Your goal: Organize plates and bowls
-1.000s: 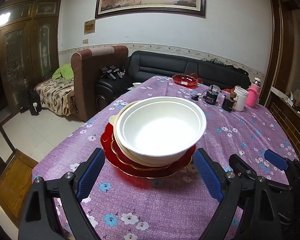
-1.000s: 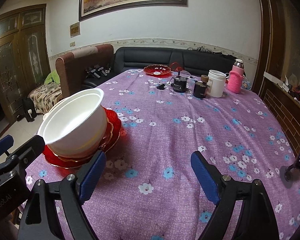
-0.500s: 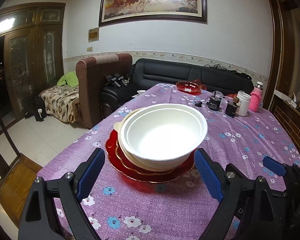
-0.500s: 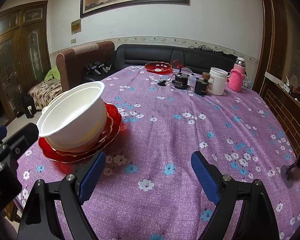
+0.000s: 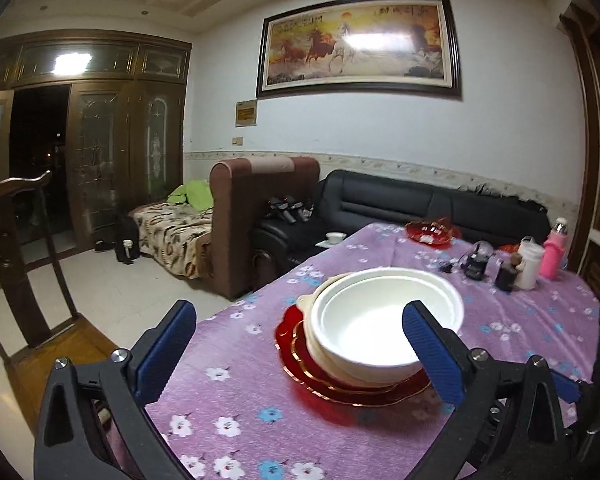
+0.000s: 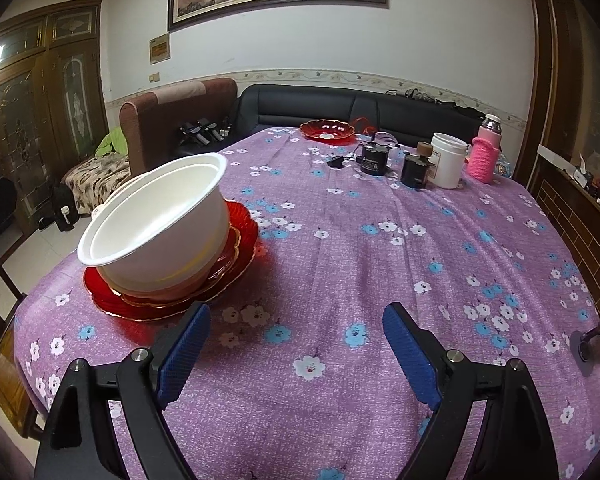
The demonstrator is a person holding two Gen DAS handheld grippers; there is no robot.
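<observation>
I have lifted my left gripper (image 5: 300, 344) back from the stack (image 6: 160, 240), both it and the right gripper (image 6: 296, 344) spread empty, so stacking looks finished.

Place: home living/dining room
Evidence: black sofa (image 5: 432, 208), framed horse painting (image 5: 358, 46), glazed wooden doors (image 5: 100, 160), floral tablecloth (image 6: 380, 248) on counter

On the purple floral tablecloth (image 6: 340, 248), two nested white bowls (image 6: 160, 228) sit on two stacked red gold-rimmed plates (image 6: 240, 240), with one red dish (image 6: 327, 130), one white cup (image 6: 446, 160) and one pink-sleeved bottle (image 6: 487, 152) at its far end.
</observation>
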